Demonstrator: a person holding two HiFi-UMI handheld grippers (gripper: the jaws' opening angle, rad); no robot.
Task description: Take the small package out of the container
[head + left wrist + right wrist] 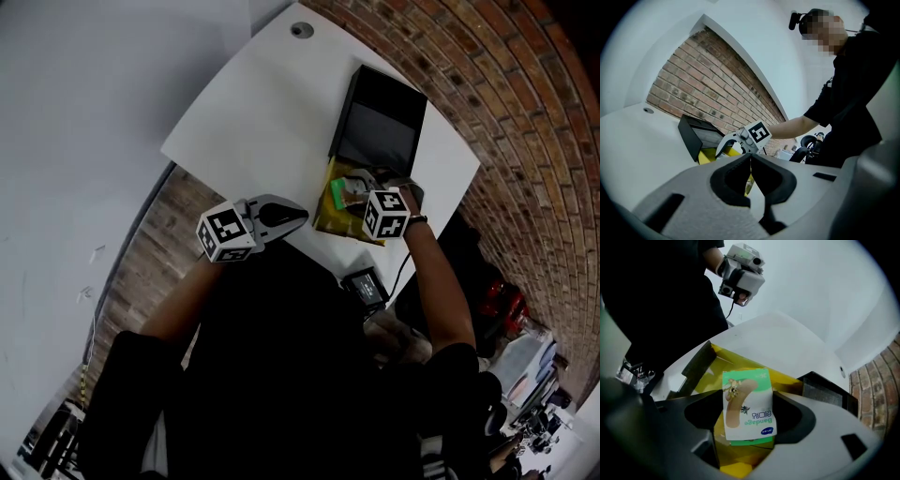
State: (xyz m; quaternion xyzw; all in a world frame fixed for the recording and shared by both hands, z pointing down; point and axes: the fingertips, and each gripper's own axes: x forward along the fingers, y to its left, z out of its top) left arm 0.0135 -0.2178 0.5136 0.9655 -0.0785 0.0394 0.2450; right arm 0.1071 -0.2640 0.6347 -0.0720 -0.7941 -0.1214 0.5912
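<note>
A small green-and-white bandage package (747, 399) sits between the jaws of my right gripper (749, 422), which is shut on it. The package hangs just over the open yellow container (740, 364). In the head view the package (337, 195) shows as a green patch at the yellow container (330, 220), with my right gripper (356, 192) over it. A black lid (380, 122) lies right behind the container. My left gripper (298, 218) hovers to the left of the container, shut and holding nothing. From the left gripper view its jaws (751, 166) meet, facing the right gripper (740, 140).
The white table (272, 103) has a round cable hole (301, 30) at its far corner. A small black device (366, 286) with a cable lies at the near edge. Brick flooring surrounds the table; the person's body fills the near side.
</note>
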